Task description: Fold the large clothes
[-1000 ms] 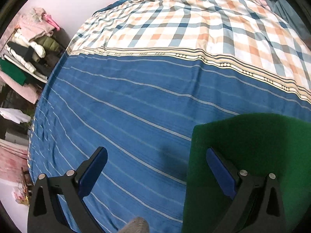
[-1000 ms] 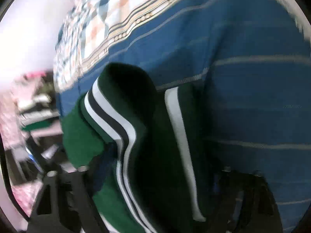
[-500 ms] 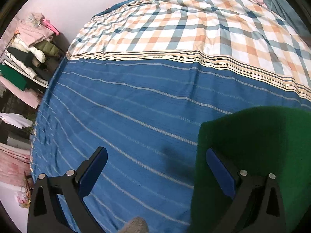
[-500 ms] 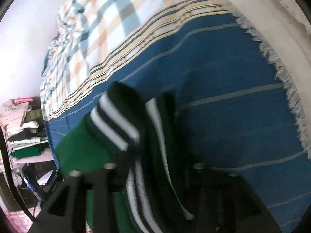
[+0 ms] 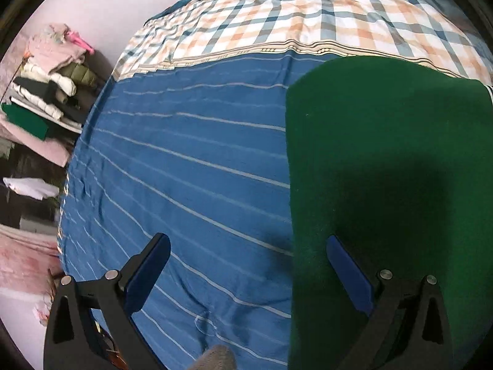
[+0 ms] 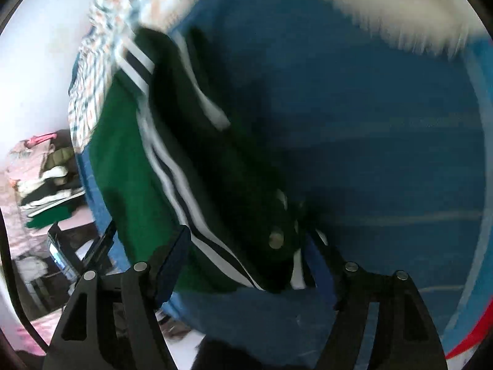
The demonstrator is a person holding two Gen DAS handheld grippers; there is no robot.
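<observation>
A green jacket (image 5: 385, 169) with white and dark stripes lies on the blue striped bedspread (image 5: 191, 178). In the left wrist view it fills the right half as a flat green panel. My left gripper (image 5: 246, 265) is open and empty, its right finger over the jacket's left edge. In the right wrist view the jacket (image 6: 129, 185) is bunched, with striped trim and snap buttons showing. My right gripper (image 6: 246, 262) is open, its jaws either side of the jacket's near hem. That view is motion-blurred.
A checked quilt (image 5: 323, 12) covers the far half of the bed. A shelf with stacked folded clothes (image 5: 46, 92) stands left of the bed against the wall. The bed's fringed edge (image 6: 400, 24) shows at the upper right in the right wrist view.
The jacket has come to lie flatter and fills more of the left wrist view. My right gripper has let go of the jacket and swung, blurring its view.
</observation>
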